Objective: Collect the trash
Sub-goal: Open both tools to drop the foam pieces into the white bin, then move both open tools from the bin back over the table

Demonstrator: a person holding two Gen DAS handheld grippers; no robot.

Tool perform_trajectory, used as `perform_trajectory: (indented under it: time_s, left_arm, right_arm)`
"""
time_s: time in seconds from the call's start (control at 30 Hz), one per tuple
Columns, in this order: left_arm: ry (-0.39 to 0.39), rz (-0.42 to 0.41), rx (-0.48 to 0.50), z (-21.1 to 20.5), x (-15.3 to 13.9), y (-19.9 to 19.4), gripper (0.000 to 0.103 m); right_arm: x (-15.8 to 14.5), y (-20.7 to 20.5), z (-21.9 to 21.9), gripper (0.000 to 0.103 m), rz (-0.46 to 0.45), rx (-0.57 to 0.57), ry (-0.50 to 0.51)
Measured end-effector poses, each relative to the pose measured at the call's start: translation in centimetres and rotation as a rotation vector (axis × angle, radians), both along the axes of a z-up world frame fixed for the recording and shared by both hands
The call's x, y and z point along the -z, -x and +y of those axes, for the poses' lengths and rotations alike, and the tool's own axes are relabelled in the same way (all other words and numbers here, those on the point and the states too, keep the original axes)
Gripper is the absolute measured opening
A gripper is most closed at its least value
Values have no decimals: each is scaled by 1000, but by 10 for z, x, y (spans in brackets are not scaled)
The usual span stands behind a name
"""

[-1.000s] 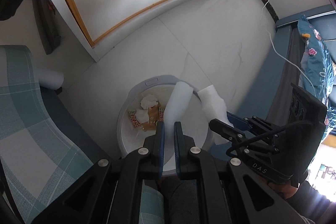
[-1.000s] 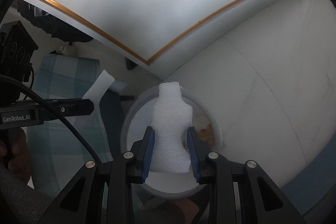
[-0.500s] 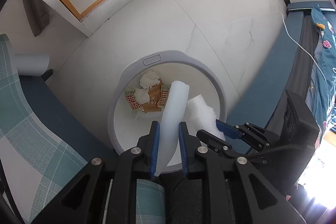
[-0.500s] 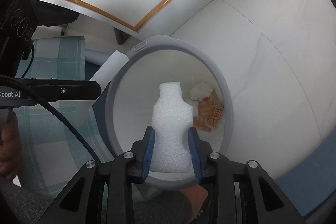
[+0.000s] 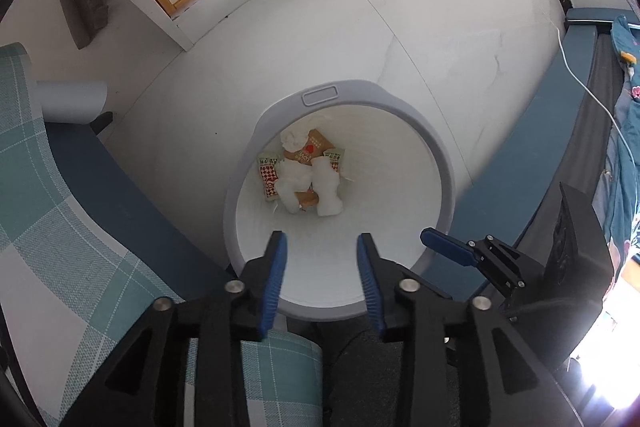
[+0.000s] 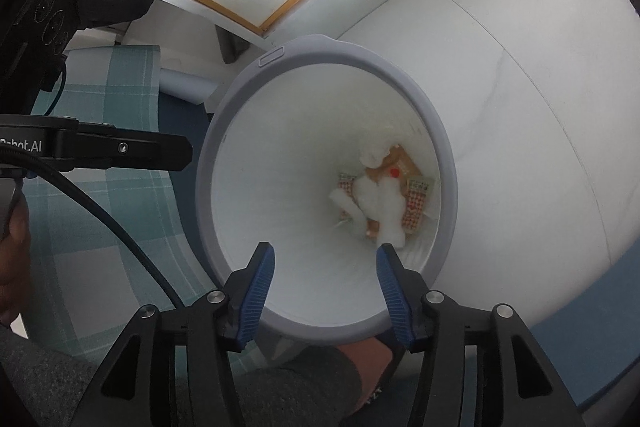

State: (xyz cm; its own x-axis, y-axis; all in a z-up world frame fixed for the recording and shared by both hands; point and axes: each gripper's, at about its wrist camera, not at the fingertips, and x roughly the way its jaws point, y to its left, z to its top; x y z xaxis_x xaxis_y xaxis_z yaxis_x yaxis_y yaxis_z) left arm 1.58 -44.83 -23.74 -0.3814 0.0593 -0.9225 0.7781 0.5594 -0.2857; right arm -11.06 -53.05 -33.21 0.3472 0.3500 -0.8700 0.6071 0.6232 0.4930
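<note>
A round bin with a grey rim [image 5: 320,95] [image 6: 320,43] and white inside stands on the floor below both grippers. At its bottom lie white foam pieces [image 5: 329,191] [image 6: 390,205], crumpled tissue [image 5: 294,141] and snack wrappers [image 5: 269,175] [image 6: 416,205]. My left gripper [image 5: 320,247] is open and empty above the bin's near rim. My right gripper [image 6: 325,257] is open and empty over the bin's mouth; it also shows in the left wrist view [image 5: 452,247].
A teal checked sofa [image 5: 48,211] [image 6: 112,195] stands left of the bin. A dark blue bed frame [image 5: 532,131] and a white cable [image 5: 576,39] are to the right. The white tiled floor [image 5: 360,27] runs to a wall with wood trim.
Both grippers have opened and let go of their white foam pieces. The pieces now lie at the bottom of the bin with the other trash.
</note>
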Motion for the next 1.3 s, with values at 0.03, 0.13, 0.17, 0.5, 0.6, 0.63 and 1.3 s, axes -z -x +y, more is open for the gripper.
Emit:
perform_trajectory:
  time_s: [0.03,0.13,0.17,0.5,0.6,0.63,1.3]
  left_arm:
    - [8,-11,-1,0,-3,0,56]
    - [37,-28,-5,0,-10,-2,61]
    - [36,-34,-5,0,-12,-2,61]
    - [94,-184,-14,17,-41,-7,72]
    - [125,-230,-42,22,-55,-11,72]
    - [138,-252,-48,24,-60,-11,72]
    - [372,-576,-171,83,-162,-10,73]
  right_arm:
    - [-2,2,-1,53,-3,3,3]
    - [-9,7,-5,54,-8,12,18]
    - [-11,8,-6,54,-9,15,24]
    - [-36,13,-18,68,-31,54,84]
    - [-42,13,-24,70,-39,67,85]
    - [-45,13,-25,73,-44,72,89]
    - [-164,19,-21,79,-186,107,326]
